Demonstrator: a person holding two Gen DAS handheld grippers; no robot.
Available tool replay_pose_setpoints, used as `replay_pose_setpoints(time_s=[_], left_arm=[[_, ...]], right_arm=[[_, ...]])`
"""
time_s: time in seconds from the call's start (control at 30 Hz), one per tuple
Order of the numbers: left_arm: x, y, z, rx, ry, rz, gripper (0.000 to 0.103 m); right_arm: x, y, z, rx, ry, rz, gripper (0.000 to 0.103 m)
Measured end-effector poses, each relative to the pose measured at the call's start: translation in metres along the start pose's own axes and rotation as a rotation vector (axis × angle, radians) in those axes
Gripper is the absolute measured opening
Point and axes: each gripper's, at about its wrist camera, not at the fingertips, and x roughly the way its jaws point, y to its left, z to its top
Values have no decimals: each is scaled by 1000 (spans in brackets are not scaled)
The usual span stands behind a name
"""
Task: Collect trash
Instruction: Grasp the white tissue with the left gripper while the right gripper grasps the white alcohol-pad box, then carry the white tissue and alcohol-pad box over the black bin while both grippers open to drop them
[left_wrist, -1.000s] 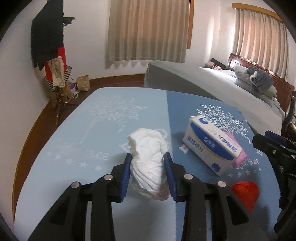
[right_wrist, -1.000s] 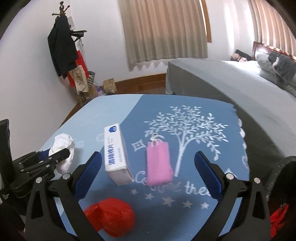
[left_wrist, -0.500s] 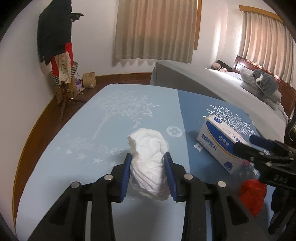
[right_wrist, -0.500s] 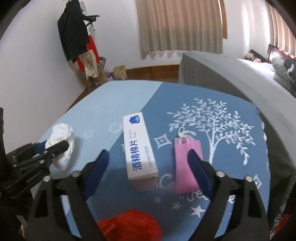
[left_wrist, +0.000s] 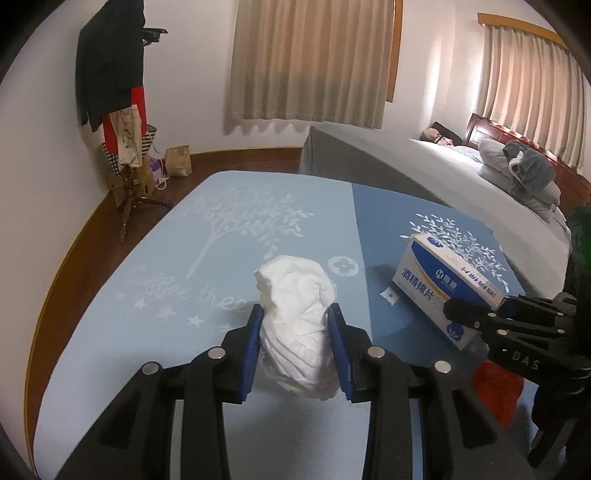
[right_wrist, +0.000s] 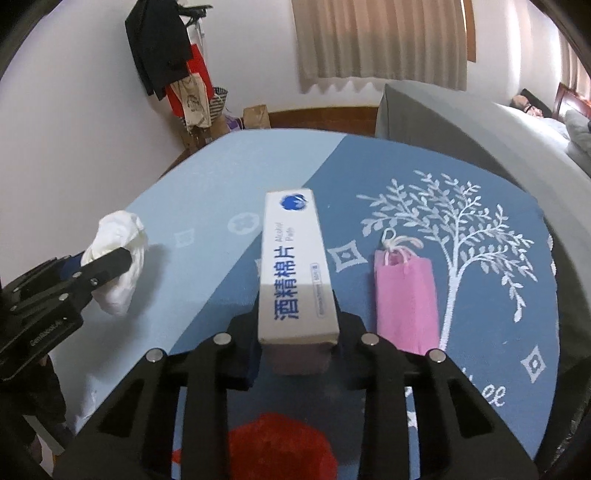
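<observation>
Up close, the left gripper (left_wrist: 295, 347) pinches a crumpled white tissue (left_wrist: 297, 325) between its blue pads, holding it over the pale-blue half of the tabletop (left_wrist: 147, 295). From the right wrist view that same tissue (right_wrist: 118, 254) bulges out on either side of the black fingers. The right gripper (right_wrist: 297, 347) is closing its jaws around the near end of a white-and-blue box of alcohol pads (right_wrist: 295, 266), which lies lengthwise between them on the darker-blue half of the cloth; the pads sit against the box's sides. Just right of the box lies a small pink bag (right_wrist: 406, 295) with a white cord handle, apart from it. A red crumpled wad (right_wrist: 280, 446) rests on the tabletop below the right gripper, partly hidden by its frame.
</observation>
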Motion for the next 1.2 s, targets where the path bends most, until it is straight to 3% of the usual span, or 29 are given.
replay_pose_setpoints(time_s=[0.4, 1.2], left_arm=[[-18, -36, 15, 41, -41, -59, 35], [-61, -166, 38, 186, -126, -275, 35]], right_arm=[[-68, -18, -3, 53, -120, -28, 29], [-193, -88, -35, 158, -277, -168, 29]])
